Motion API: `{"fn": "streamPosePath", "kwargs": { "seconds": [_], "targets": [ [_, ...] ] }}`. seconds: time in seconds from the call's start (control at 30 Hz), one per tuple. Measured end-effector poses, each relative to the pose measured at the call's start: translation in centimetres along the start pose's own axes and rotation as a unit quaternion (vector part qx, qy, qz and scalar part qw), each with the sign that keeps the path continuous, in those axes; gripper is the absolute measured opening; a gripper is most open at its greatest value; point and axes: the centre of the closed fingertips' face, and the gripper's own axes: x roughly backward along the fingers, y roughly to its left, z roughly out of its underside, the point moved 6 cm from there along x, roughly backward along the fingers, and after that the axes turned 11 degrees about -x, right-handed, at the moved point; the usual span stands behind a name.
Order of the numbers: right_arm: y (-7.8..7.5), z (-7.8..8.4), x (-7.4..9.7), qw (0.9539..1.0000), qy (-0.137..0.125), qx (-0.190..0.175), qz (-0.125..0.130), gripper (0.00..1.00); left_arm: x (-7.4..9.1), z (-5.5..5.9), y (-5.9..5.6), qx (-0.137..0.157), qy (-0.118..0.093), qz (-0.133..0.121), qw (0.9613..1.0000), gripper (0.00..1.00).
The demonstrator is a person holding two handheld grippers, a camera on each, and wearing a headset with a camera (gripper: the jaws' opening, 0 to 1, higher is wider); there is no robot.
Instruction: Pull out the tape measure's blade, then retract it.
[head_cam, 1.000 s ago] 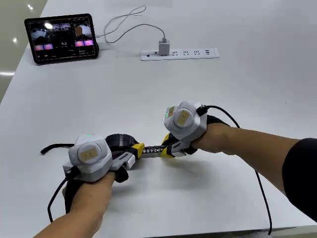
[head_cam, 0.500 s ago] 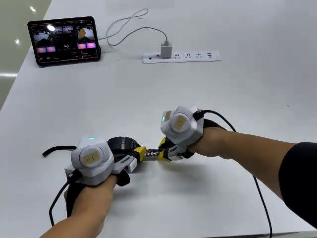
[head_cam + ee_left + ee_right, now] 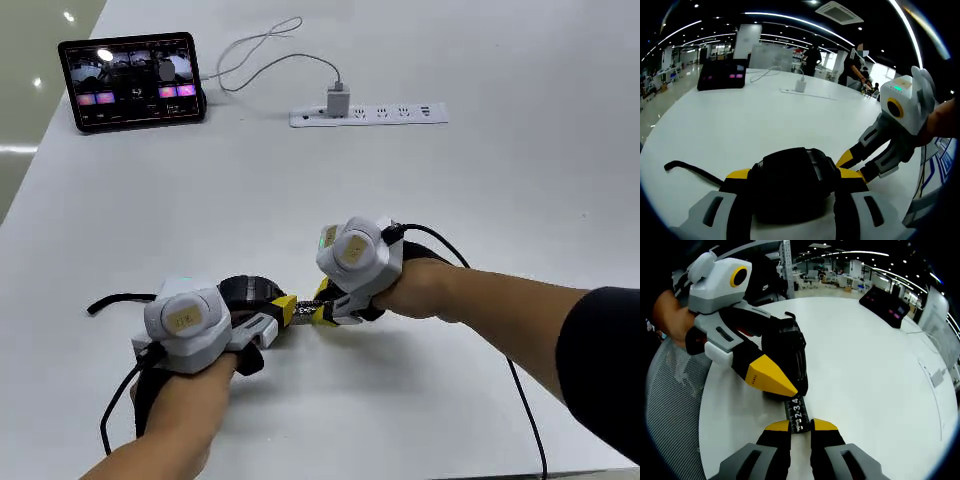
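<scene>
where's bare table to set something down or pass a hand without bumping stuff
Crowded: near centre, where the left gripper holds the tape measure and the right gripper pinches its blade. Widest free patch: the table between them and the tablet and power strip. Also bare: the stretch right of the power strip.

A black rectangular tablet [image 3: 130, 80] with a lit screen stands propped at the far left of the white tabletop [image 3: 480, 200]. To its right lies a long white power strip [image 3: 395, 115] with a white boxy charger [image 3: 337, 102] plugged in; a thin white cable [image 3: 262, 45] loops towards the tablet.
</scene>
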Motion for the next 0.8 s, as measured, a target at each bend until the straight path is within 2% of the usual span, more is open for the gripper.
{"fn": "streamPosePath", "kwargs": {
  "seconds": [0.57,0.8],
  "targets": [
    [0.28,-0.56,-0.33,1.0,0.0,0.001,0.0,0.11,-0.04,-0.05,0.05,0.002,-0.002,0.0,1.0,0.62],
    [0.38,-0.47,-0.26,0.9996,-0.006,0.028,0.002,0.12,-0.03,-0.04,0.09,0.002,-0.002,0.0,1.0,0.62]
  ]
}}
